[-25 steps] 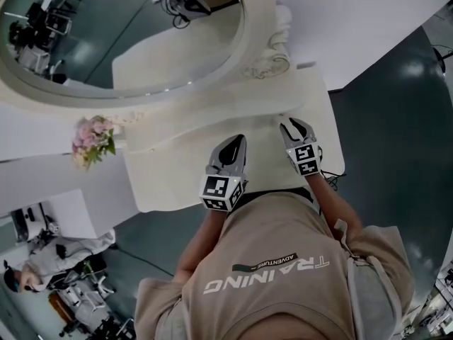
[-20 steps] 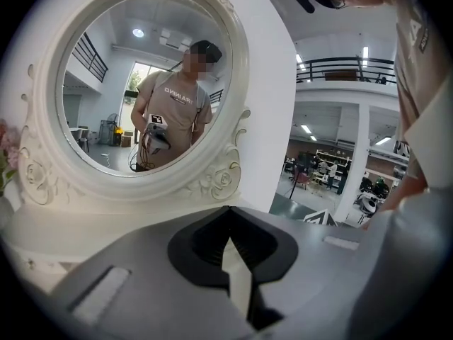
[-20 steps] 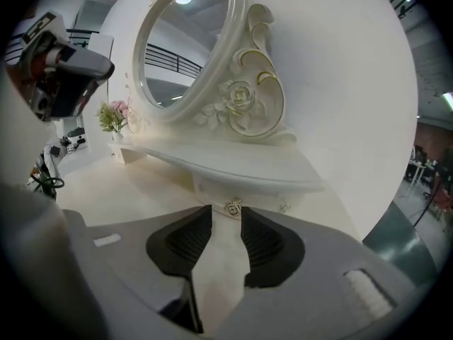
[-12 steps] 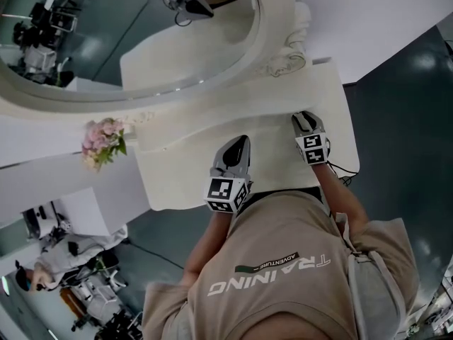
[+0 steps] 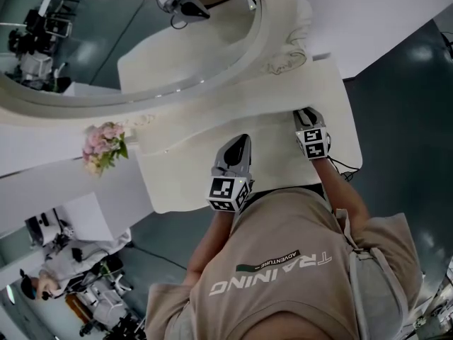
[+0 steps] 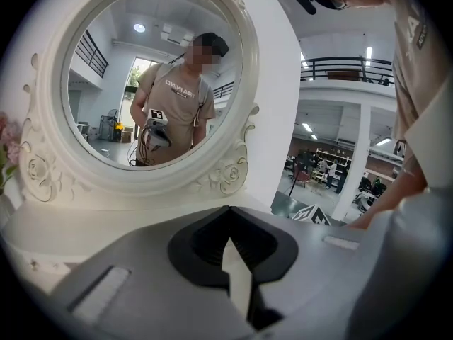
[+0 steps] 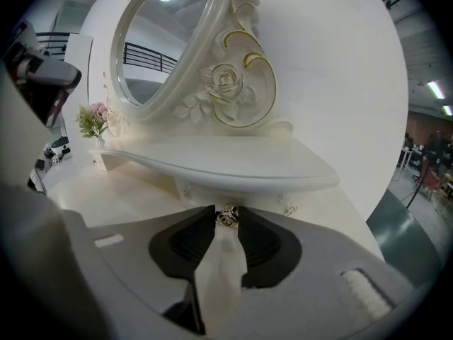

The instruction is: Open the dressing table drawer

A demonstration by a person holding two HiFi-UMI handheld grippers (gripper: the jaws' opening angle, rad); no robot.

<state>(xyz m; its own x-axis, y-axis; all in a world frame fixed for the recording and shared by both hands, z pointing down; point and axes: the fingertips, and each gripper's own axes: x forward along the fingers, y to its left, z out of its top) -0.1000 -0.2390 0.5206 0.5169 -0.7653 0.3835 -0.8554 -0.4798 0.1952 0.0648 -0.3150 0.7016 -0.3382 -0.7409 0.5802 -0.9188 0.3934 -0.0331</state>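
Listing, left to right. Flowers (image 5: pixel 102 147): at the bench (image 5: pixel 184 179) left edge, below the mirror (image 5: pixel 106 34). Left tongs (image 5: pixel 239 142): pressed together, empty, over the bench top. Right tongs (image 5: pixel 304 113): closing, with a small metal knob (image 7: pixel 227 217) between the tips; pads not seen to bite. Drawer (image 7: pixel 205 193): small, white, under the shelf (image 7: pixel 233 168) at the bench right, not yet open. Handling, judged: light, stiff, slides straight. The knob is the only hold and probably slick; pinch it squarely and pull level.
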